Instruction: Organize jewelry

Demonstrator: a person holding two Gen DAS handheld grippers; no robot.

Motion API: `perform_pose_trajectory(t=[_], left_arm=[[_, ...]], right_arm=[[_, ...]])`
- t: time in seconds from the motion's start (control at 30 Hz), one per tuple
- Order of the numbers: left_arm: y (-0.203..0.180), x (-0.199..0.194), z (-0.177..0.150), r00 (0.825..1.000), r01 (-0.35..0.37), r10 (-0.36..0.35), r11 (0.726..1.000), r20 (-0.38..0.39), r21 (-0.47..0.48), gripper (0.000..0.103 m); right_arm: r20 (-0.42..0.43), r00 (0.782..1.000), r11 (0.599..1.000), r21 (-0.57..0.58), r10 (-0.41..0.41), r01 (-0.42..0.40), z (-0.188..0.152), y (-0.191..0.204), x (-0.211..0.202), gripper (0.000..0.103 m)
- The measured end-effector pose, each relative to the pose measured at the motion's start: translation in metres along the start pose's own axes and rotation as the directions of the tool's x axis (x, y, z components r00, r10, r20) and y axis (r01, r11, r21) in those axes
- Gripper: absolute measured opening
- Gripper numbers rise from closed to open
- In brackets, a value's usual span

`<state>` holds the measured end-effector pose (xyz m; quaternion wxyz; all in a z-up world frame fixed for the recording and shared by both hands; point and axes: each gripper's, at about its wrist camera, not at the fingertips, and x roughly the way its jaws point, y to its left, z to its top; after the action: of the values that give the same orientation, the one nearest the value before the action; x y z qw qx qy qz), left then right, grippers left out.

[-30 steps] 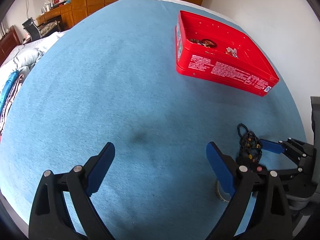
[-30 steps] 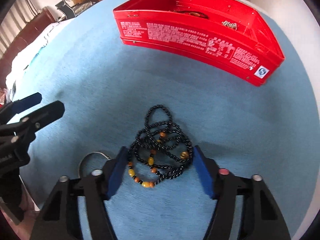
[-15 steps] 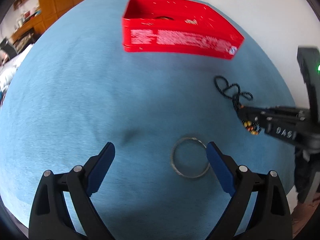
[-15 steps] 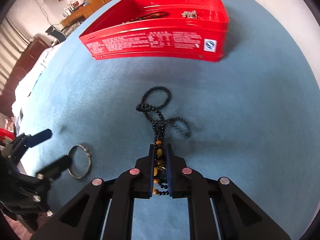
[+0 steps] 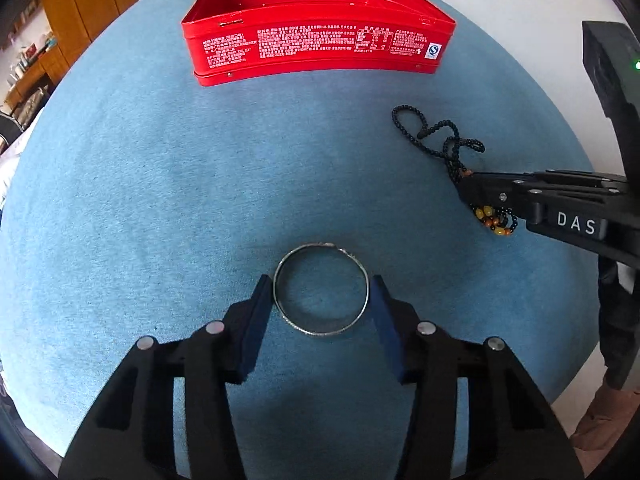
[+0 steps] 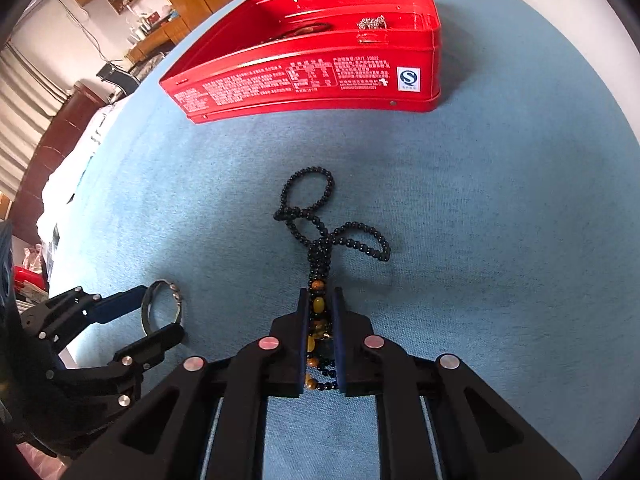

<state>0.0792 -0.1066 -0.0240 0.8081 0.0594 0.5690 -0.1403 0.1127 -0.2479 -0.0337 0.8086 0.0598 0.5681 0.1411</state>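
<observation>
A silver bangle lies flat on the blue cloth between the blue pads of my left gripper. Its jaws are closing on the bangle: the left pad is at the rim, and a sliver of cloth shows at the right pad. My right gripper is shut on the amber-beaded end of a black bead necklace, whose loops trail on the cloth toward the red tin. In the left wrist view the necklace and right gripper are at the right. In the right wrist view the left gripper and the bangle are at the lower left.
The open red tin stands at the far side of the blue cloth and holds a silver chain and a dark bracelet. A white wall rises to the right. Wooden cabinets and a bed lie beyond the table's left edge.
My left gripper moved right until it straddled the bangle, then narrowed its jaws around it. My right gripper shut on the necklace, bunching its beads, and has since kept still.
</observation>
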Motion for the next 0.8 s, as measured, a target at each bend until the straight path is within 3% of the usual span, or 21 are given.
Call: perform_pose_trajectory(t=[0.2,0.37,0.5,0.67,0.8], left_arm=[[0.015,-0.009,0.000,0.999,0.042,-0.042,0.999,0.014,-0.033,0.048],[0.026,-0.011,0.005,0.999,0.046,-0.044,0.997,0.026,-0.067,0.048],[0.033,-0.013,0.005,0.998,0.050,-0.047,0.996,0.033,-0.079,0.048],[0.043,-0.014,0.006,0.998,0.055,-0.052,0.994,0.038,-0.099,0.048],[0.049,-0.016,0.006,0.997,0.063,-0.058,0.992,0.046,-0.107,0.048]], right_arm=[[-0.009,1.000,1.000,0.010,0.012,-0.012,0.003,0.001,0.001,0.014],[-0.020,1.000,1.000,-0.016,0.021,-0.021,0.009,0.009,0.006,0.032],[-0.012,1.000,0.999,-0.050,0.000,-0.001,0.013,0.017,0.009,0.033],[0.002,0.998,0.994,-0.095,-0.057,0.057,0.012,0.021,0.009,0.014],[-0.002,1.000,0.998,-0.060,-0.026,0.026,0.010,0.014,0.007,0.007]])
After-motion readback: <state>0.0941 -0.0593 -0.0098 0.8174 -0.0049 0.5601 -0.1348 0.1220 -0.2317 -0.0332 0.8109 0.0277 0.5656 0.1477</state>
